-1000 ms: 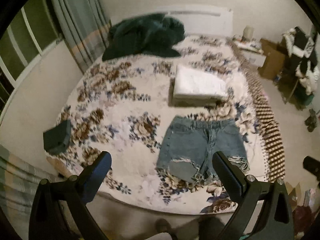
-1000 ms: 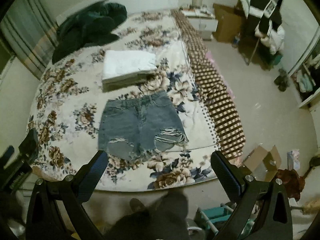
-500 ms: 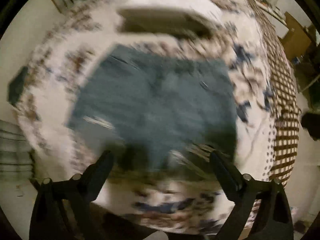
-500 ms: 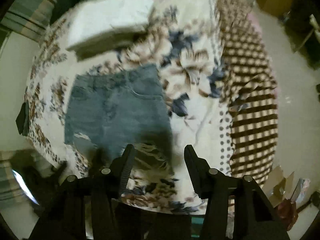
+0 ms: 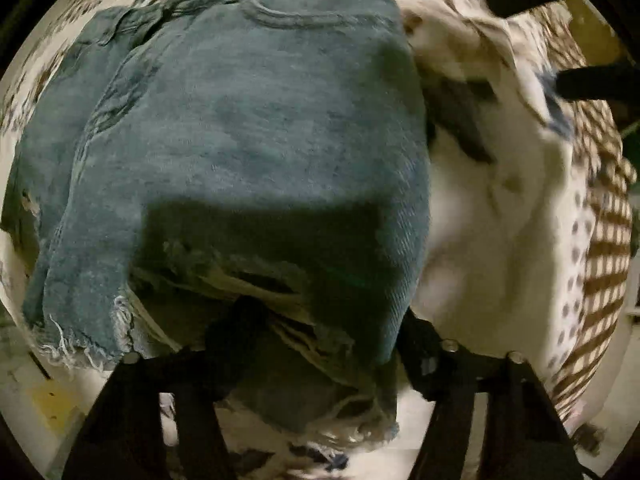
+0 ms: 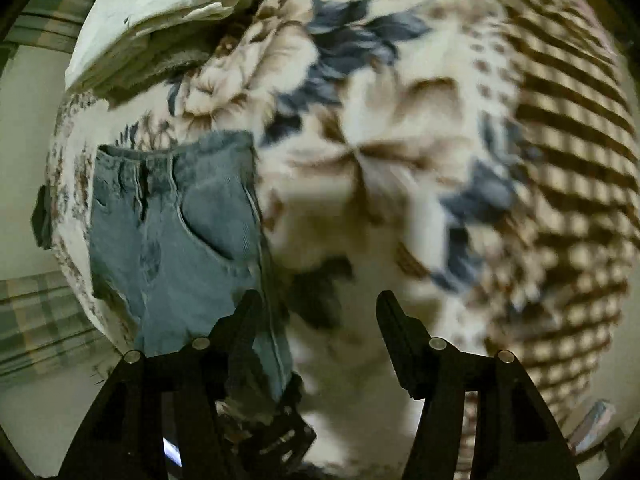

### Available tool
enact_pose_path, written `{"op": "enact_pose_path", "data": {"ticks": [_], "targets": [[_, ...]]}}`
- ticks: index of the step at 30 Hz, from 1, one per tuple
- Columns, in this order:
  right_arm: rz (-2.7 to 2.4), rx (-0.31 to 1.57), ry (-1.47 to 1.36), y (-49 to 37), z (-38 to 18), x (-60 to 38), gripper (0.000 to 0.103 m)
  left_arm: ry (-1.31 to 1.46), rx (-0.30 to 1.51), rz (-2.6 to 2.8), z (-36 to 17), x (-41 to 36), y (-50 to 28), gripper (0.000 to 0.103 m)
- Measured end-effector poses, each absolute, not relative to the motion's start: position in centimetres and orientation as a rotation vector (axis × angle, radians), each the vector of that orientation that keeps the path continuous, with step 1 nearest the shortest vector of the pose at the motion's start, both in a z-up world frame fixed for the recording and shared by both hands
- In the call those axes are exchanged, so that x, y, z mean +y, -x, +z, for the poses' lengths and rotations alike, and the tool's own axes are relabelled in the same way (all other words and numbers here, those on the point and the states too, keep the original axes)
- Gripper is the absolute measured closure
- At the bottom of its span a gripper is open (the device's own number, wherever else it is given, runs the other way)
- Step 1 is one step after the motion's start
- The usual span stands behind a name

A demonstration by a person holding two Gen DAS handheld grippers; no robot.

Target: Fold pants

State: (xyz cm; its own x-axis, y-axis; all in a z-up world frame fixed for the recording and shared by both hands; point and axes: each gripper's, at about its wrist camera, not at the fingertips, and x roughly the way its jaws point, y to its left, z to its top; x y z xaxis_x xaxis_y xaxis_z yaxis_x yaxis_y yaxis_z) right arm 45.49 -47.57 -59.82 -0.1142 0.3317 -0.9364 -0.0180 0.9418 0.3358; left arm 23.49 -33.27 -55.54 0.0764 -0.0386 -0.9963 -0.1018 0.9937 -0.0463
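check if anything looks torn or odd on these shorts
The denim shorts have ripped, frayed leg hems, threads hanging near the left tool. It looks like distressed styling, though blur prevents certainty. Otherwise they lie flat on the floral blanket.

The frayed hem of the denim shorts [image 5: 248, 152] sinks into dark shadow between the left gripper [image 5: 324, 316] fingers, so any grip there cannot be made out. Beside the shorts, the floral blanket [image 6: 360, 152] smears with motion blur, its checked border streaked. The right gripper [image 6: 316, 312] appears only as two dark prongs. The folded white bedding [image 6: 160, 12] beyond the shorts is cropped.
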Motion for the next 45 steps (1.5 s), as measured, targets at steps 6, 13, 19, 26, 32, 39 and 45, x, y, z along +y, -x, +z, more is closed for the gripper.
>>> {"op": "enact_pose_path", "data": {"ticks": [6,13,19,26,32,39,45], "targets": [[0.405,1.656,-0.361,-49.2,-62.4,-43.5,0.041,0.182,1.458,0.021,-53.5,-30.7,-23.2,0.092],[0.458,1.604,-0.338,-49.7,-62.6,-39.6,0.086,0.200,1.428,-0.017,-50.7,-28.2,-22.4,0.096],[0.472,1.538,-0.364,-48.6,-58.4,-40.5,0.097,0.230,1.389,-0.020,-44.8,-25.5,-21.0,0.096],[0.507,1.480,-0.337,-47.1,-50.8,-39.1,0.097,0.292,1.314,0.003,-40.1,-17.1,-20.6,0.096],[0.536,1.444,-0.328,-47.2,-46.1,-31.7,0.098,0.385,1.263,0.063,-38.1,-10.2,-22.6,0.096],[0.544,1.468,-0.263,-49.5,-46.8,-19.6,0.097,0.510,1.268,0.131,-40.9,-2.8,-24.1,0.096],[0.514,1.529,-0.160,-51.3,-51.5,-10.8,0.097,0.600,1.298,0.185,-45.8,3.6,-25.1,0.096]]}}
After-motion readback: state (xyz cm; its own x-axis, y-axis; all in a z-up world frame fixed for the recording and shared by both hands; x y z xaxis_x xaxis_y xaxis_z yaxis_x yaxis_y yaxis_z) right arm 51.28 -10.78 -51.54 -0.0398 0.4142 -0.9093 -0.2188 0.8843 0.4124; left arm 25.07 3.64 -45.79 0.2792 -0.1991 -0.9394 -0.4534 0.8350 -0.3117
